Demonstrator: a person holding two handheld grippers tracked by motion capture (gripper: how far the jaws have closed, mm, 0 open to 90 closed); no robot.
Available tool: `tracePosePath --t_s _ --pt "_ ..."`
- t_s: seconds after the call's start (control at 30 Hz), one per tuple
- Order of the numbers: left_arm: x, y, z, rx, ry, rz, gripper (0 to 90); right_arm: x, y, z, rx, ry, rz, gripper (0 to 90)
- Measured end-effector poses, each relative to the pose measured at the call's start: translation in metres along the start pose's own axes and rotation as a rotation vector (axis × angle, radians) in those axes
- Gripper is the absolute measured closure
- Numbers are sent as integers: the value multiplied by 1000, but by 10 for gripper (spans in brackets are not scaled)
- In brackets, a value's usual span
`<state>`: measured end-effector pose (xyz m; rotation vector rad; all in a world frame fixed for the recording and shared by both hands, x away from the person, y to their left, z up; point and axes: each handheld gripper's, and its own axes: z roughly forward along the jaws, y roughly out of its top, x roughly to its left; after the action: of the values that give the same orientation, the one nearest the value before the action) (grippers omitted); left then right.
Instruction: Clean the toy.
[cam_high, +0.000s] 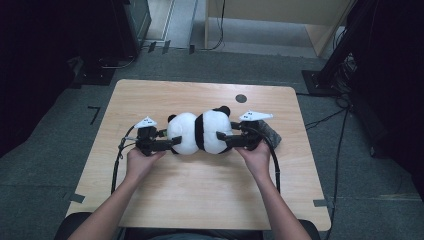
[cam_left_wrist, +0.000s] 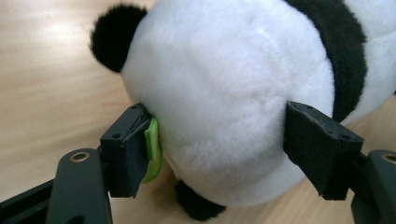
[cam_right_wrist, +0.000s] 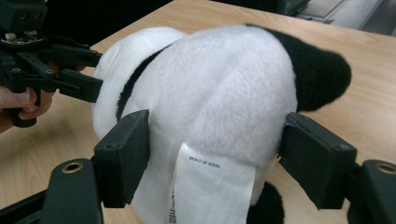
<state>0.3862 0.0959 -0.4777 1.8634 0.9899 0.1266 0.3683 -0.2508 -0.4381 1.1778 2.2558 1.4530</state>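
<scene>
Wooden table (cam_high: 200, 190), plush panda (cam_high: 200, 132) lying at its middle between two grippers.

The left gripper (cam_high: 170, 142) clamps one end of the panda, jaws half spread; the right gripper (cam_high: 225, 137) straddles the other end, pads at the fur, grip unclear.

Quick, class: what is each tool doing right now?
Left tool: closed on the plush panda, pads pressing its sides.
Right tool: around the panda's other end; grip cannot be told.

Even overhead light on table (cam_high: 200, 195); dark surrounds; soft shadows; no glare; close-up jaw edges slightly blurred.
</scene>
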Motion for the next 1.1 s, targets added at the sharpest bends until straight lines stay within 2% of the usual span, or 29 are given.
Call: tracePosePath --t_s 0.07,0.13,0.2,0.33,0.37,0.47,0.6,0.73,0.87,0.93,0.97,1.1 --pt "3 5 2 -5 11 22 254 -5 4 3 -9 -5 -10 257" --pt "4 9 3 -14 28 67 243 -8 6 7 -19 -15 -30 257" --pt "4 10 5 -27 36 113 240 -13 8 9 -20 1 -33 262" --pt "5 11 4 -58 26 110 241 -25 5 12 -55 28 -22 262" --pt "5 12 3 -59 30 114 248 -26 6 10 -55 27 -6 268" --pt "4 13 2 -44 30 117 257 -23 8 4 -60 30 -4 288" --pt "6 16 0 -60 27 92 258 -19 13 -5 -70 -32 -43 286" --pt "5 18 -3 -74 56 114 262 -24 14 -14 -66 -62 -32 304" --pt "5 19 -7 -50 44 74 262 -34 6 -34 -68 -115 -32 353" --pt "3 18 -8 -56 46 100 266 -41 1 -42 -61 -166 -37 362" --pt "3 18 -7 -52 51 116 266 -45 -1 -44 -60 -177 -35 368" --pt "2 17 -5 -31 61 125 266 -62 -8 -52 -56 -224 12 385"
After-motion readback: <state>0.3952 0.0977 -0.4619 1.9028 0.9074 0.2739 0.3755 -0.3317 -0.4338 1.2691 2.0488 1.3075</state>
